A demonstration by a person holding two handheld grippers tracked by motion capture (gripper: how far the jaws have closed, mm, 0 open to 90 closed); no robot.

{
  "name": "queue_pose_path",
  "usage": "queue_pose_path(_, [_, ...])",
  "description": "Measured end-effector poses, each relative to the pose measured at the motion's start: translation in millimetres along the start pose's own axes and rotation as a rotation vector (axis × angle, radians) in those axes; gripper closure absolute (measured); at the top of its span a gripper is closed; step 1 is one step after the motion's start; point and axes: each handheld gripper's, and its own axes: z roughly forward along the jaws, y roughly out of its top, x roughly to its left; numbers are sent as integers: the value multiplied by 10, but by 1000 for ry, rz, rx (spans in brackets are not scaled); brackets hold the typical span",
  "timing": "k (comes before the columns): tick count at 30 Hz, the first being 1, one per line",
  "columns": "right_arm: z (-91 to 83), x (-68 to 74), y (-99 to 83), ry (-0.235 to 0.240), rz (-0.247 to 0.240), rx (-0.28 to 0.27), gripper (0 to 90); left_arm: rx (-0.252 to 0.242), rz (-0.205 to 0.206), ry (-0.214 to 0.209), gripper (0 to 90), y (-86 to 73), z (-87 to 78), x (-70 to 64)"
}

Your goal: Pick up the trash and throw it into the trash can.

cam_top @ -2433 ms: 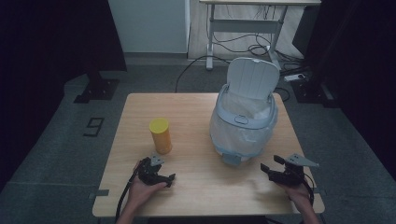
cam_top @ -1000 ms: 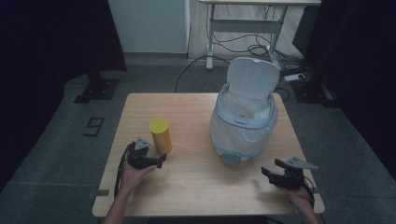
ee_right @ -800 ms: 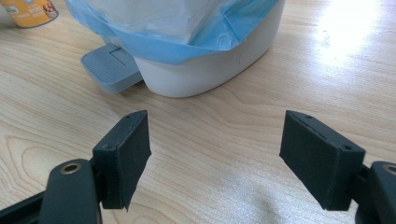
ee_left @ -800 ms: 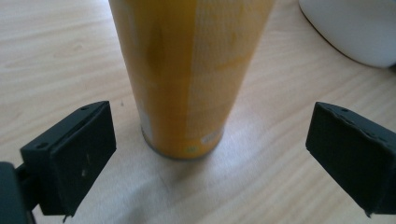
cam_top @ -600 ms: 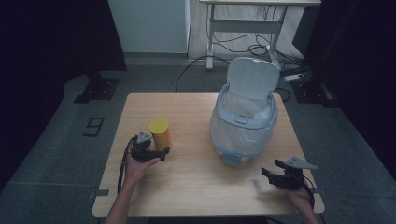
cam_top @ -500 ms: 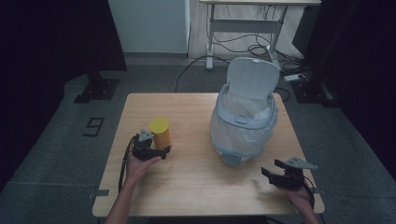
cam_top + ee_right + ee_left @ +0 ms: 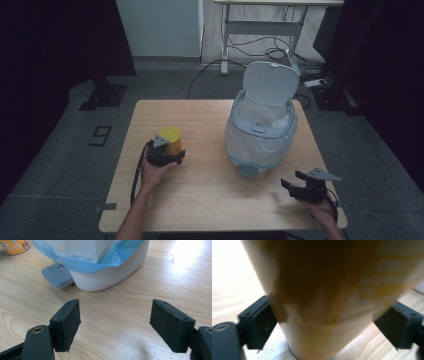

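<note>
A yellow cup (image 7: 171, 136) stands upright on the left half of the wooden table (image 7: 210, 205). My left gripper (image 7: 169, 150) is open, its jaws low down on either side of the cup. In the left gripper view the cup (image 7: 324, 277) looms blurred between the two black pads (image 7: 259, 320), close to both. A white pedal bin (image 7: 260, 135) with a pale plastic liner stands right of centre, lid up. My right gripper (image 7: 292, 180) rests open near the front right corner. In its own view, the right gripper (image 7: 115, 322) has bare table between its jaws and faces the bin (image 7: 107, 277).
The bin's grey foot pedal (image 7: 56, 275) points toward the front edge, a short way ahead of the right gripper. The yellow cup (image 7: 15, 246) peeks in at the far left of that view. Dark floor, cables and a desk frame lie beyond the table.
My left gripper has moved forward from the front edge up to the yellow cup and now straddles it. The right gripper has stayed put.
</note>
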Motion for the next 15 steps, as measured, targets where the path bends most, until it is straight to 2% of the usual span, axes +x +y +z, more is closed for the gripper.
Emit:
queue_pose_path(4, [0, -7, -3, -2, 0, 2, 238, -11, -4, 13, 162, 2, 36, 1])
queue_pose_path(5, [2, -15, -7, -4, 0, 3, 238, -13, -6, 19, 218, 1, 39, 6])
queue_pose_path(15, [9, -25, -13, -8, -1, 10, 240, -13, 6, 23, 235, -6, 18, 12])
